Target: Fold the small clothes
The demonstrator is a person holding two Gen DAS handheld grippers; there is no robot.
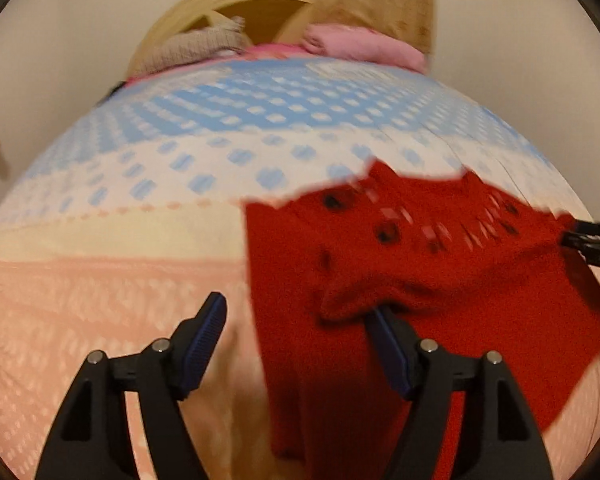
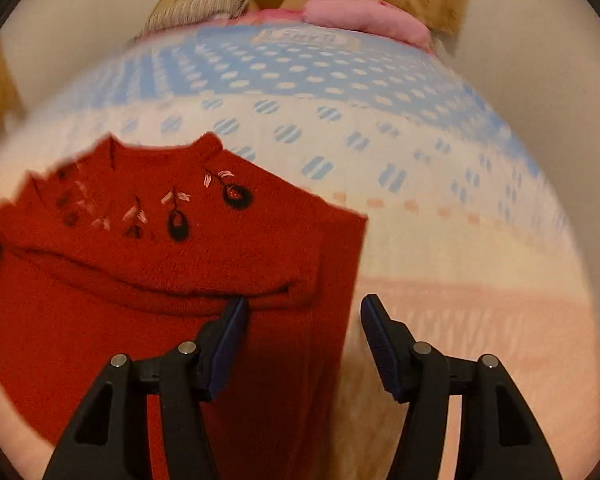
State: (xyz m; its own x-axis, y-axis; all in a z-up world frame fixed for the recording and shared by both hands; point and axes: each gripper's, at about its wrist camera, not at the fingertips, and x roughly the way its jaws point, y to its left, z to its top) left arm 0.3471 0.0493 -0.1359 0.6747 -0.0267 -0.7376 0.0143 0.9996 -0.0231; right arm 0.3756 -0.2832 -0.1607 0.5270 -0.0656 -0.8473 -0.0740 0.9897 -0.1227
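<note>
text: 1 label, blurred, unreadable | on: blue-dotted towel (image 2: 300, 36), far edge

Left gripper (image 1: 296, 316) angled downward, jaws spread apart, right gripper (image 2: 304, 320) likewise, jaws parted

A blue-dotted and peach cloth (image 1: 228, 128) covers the table before a wooden chair (image 1: 236, 0).

red sweater (image 2: 148, 320): fuzzy matt knit, at 7 o'clock
blanket (image 2: 380, 152): soft woven cloth
gripper fingers (image 1: 204, 344): matt black plastic, ribbed blue pads
</note>
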